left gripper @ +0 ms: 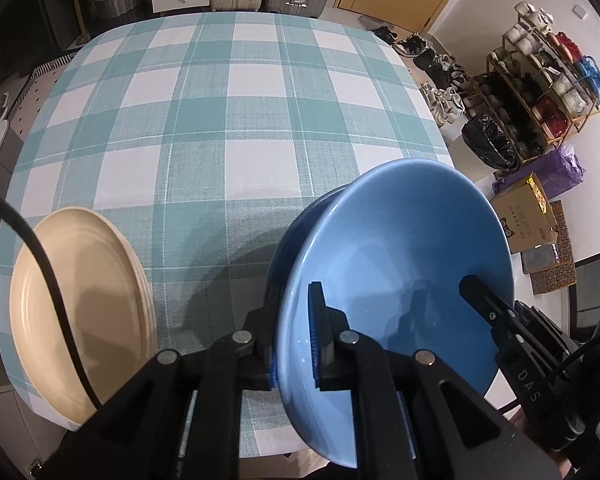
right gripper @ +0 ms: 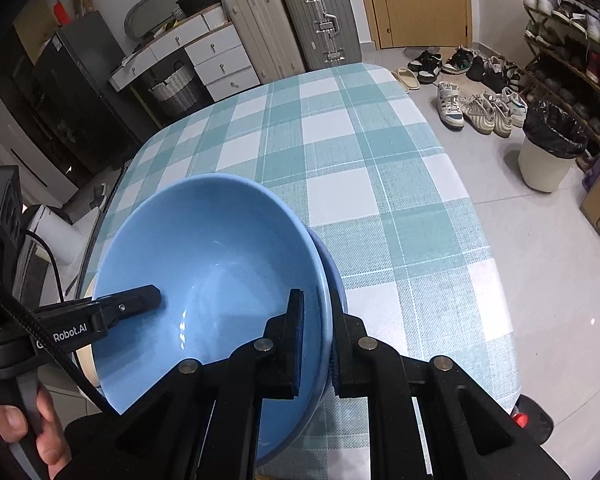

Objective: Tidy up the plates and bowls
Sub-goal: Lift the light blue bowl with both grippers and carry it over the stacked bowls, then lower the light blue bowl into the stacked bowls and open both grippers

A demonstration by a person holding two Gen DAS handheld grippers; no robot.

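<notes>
Blue bowl [left gripper: 400, 248] hangs tilted over your checked tabletop [left gripper: 228, 120], both jaws pinched tight on opposite rims; cream plates [left gripper: 80, 300] sit beside it.

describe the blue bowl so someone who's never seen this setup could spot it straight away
Start at the table with the teal-and-white checked cloth; at its near edge both claws are shut on one dish, the left claw on one side of the rim, the right claw on the opposite side. That dish is the blue bowl, deep and glossy. The only neighbour is a flat cream plate stack.
</notes>
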